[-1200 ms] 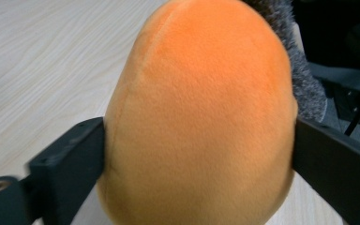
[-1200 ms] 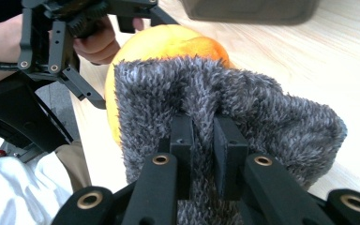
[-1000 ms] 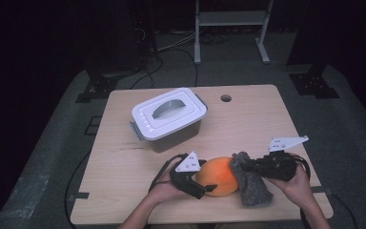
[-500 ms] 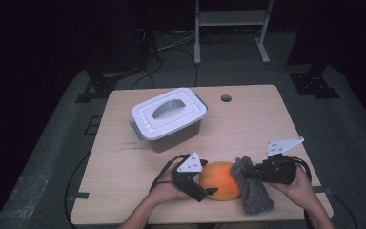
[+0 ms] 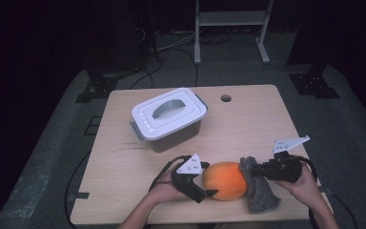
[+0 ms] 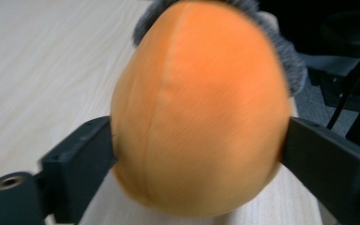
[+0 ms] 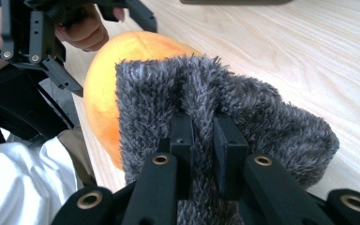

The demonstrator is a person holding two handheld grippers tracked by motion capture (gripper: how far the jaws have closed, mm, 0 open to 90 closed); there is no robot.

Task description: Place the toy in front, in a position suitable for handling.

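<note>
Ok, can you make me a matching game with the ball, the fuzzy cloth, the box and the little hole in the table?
Things:
1. orange ball
2. grey fuzzy cloth
3. box with the white lid
4. round hole

Where or how:
A. standing alone behind the hands, lid on
B. pinched in the right gripper, pressed to the ball
C. in the table top near its far edge
D. between the wide jaws of the left gripper, on the table

Pairs: 1-D, 2-B, 3-A, 4-C
</note>
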